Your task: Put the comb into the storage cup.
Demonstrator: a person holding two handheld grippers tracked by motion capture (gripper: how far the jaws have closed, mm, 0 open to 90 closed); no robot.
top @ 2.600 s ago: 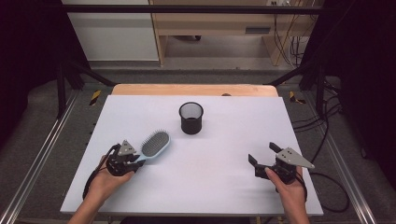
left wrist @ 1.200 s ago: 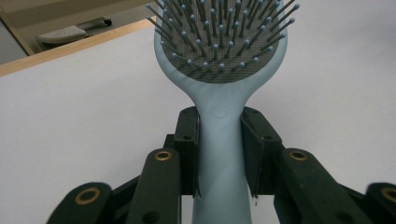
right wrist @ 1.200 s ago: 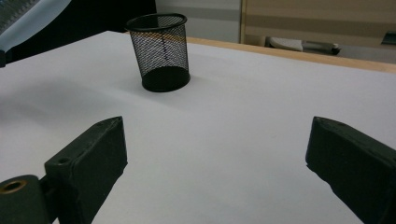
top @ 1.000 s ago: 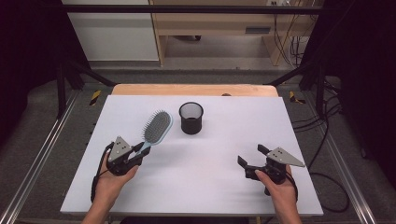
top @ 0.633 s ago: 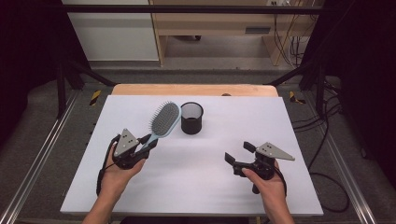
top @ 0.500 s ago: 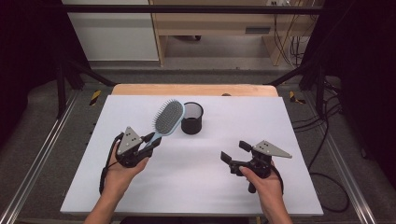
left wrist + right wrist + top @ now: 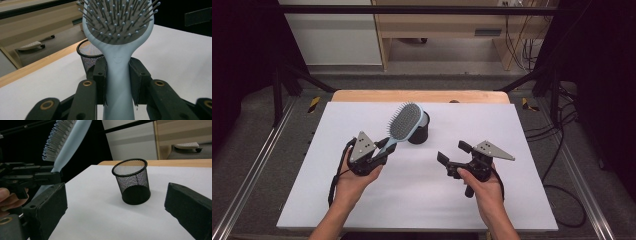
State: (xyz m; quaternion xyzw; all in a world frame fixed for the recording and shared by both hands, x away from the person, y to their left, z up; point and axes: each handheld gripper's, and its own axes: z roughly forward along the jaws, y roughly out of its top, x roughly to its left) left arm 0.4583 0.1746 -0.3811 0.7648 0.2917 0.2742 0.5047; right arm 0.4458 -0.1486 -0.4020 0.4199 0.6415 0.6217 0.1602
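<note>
At centre frame the left gripper (image 7: 379, 151) is pinching the hairbrush (image 7: 404, 121) handle, its head seemingly overlapping the mesh cup (image 7: 419, 129), while the right gripper (image 7: 451, 156) is hovering spread.

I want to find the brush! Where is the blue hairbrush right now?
The hairbrush is up off the white table, its handle clamped in the left gripper, left of centre in the high view, with its head beside the black mesh cup.

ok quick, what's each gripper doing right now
Left gripper: closed on the handle of the hairbrush, held up off the table.
Right gripper: open, holding nothing, pointed toward the mesh cup.
</note>
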